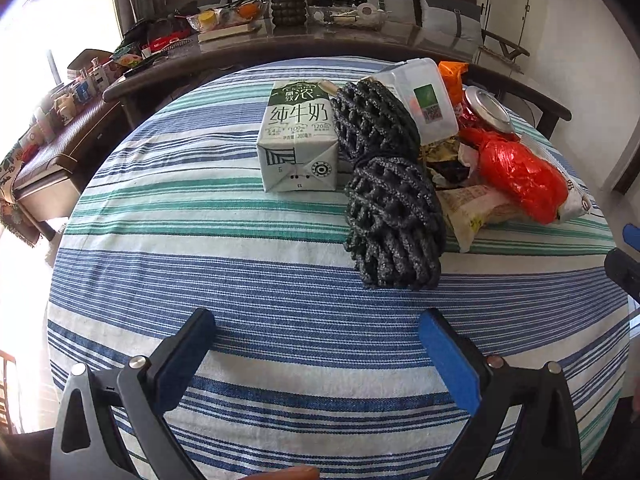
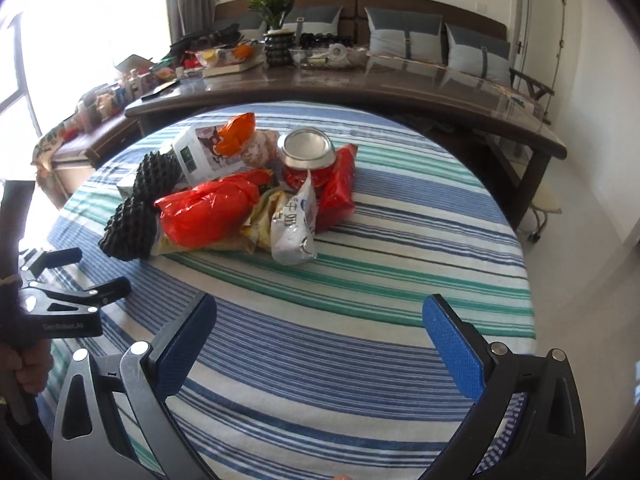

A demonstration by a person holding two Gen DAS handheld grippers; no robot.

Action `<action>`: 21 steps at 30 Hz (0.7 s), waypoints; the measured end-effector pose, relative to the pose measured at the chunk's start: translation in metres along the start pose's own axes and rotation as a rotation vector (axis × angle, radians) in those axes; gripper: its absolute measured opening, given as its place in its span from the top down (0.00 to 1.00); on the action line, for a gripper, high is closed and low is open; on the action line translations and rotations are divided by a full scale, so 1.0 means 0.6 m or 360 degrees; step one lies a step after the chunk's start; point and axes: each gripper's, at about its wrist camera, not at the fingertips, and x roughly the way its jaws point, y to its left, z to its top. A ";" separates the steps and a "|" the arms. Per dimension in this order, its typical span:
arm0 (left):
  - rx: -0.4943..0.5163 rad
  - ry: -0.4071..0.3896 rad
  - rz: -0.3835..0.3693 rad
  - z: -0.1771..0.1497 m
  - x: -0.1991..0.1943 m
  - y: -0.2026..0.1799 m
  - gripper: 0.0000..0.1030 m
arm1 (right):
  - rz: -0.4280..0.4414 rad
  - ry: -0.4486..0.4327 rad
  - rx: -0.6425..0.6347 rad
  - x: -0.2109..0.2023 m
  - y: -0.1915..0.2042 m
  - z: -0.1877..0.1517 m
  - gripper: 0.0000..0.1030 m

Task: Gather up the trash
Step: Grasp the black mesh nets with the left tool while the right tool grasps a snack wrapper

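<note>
A pile of trash lies on the striped tablecloth [image 1: 240, 280]. In the left wrist view a green-and-white milk carton [image 1: 298, 140] lies beside two black foam nets [image 1: 392, 200], a clear plastic box [image 1: 424, 96], a red can [image 1: 490, 110] and a red plastic bag [image 1: 516, 176]. The right wrist view shows the same red plastic bag [image 2: 208, 208], black foam nets [image 2: 140, 208], red can [image 2: 306, 152], a white wrapper [image 2: 292, 224] and a red packet [image 2: 338, 188]. My left gripper [image 1: 318, 330] is open, short of the nets. My right gripper [image 2: 320, 316] is open, short of the pile.
A long dark table [image 2: 360, 80] behind holds a plant pot [image 2: 278, 46], glass bowls and clutter. A sofa with grey cushions [image 2: 404, 34] lines the wall. The left gripper's body [image 2: 60, 304] and a hand show at the right wrist view's left edge.
</note>
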 end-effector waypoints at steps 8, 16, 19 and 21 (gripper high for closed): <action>0.0027 0.0045 -0.0089 0.015 -0.003 0.004 0.00 | 0.0289 0.0093 0.0104 0.052 -0.026 0.036 0.16; 0.0062 -0.0110 -0.0364 0.080 -0.017 -0.006 0.00 | 0.0435 0.0159 0.0133 0.084 -0.016 0.065 0.45; 0.0069 -0.0133 -0.0402 0.098 -0.011 -0.012 0.09 | 0.0465 0.0195 0.0147 0.089 -0.016 0.064 0.81; 0.0102 -0.0149 -0.0425 0.098 -0.016 -0.019 0.36 | 0.0470 0.0197 0.0141 0.081 -0.017 0.061 0.83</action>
